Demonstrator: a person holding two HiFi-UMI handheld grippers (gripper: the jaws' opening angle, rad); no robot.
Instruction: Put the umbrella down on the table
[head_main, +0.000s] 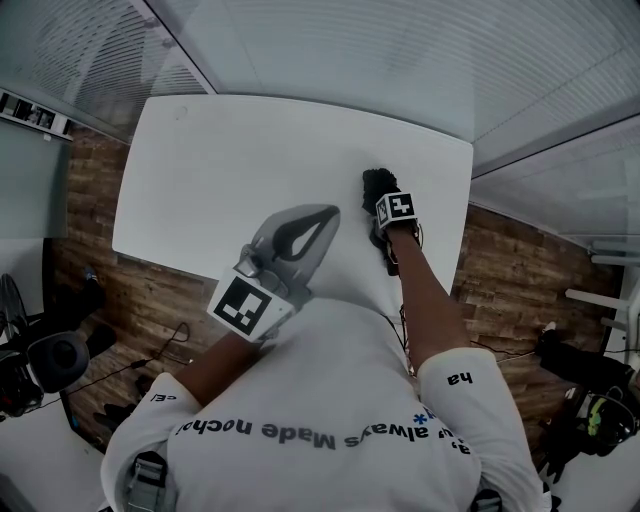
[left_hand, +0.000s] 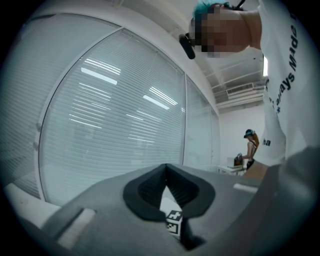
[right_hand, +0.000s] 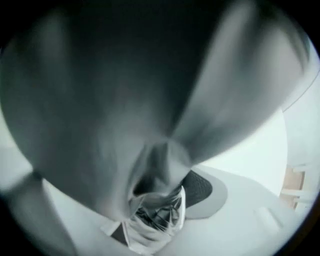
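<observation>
- My right tongs (head_main: 385, 207) point steeply down at the table (head_main: 220, 170), jaws spread wide.
- The umbrella (head_main: 377, 183) sits between them, at their tips.
- My left tongs (head_main: 318, 222) are closed, empty.

**Colours and patterns at the table**

The table (head_main: 250, 160) is showing plain white above a floor (head_main: 505, 270) of brown wood planks. The left gripper (head_main: 335, 211) is presenting a grey shell with black pads, and its marker cube (head_main: 245, 305) is carrying black-and-white squares. The T-shirt (head_main: 330, 380) is displaying dark lettering on white. The window blinds (left_hand: 110, 115) are showing pale horizontal slats, and the umbrella (right_hand: 157, 212) is appearing crinkled and silvery grey.
</observation>
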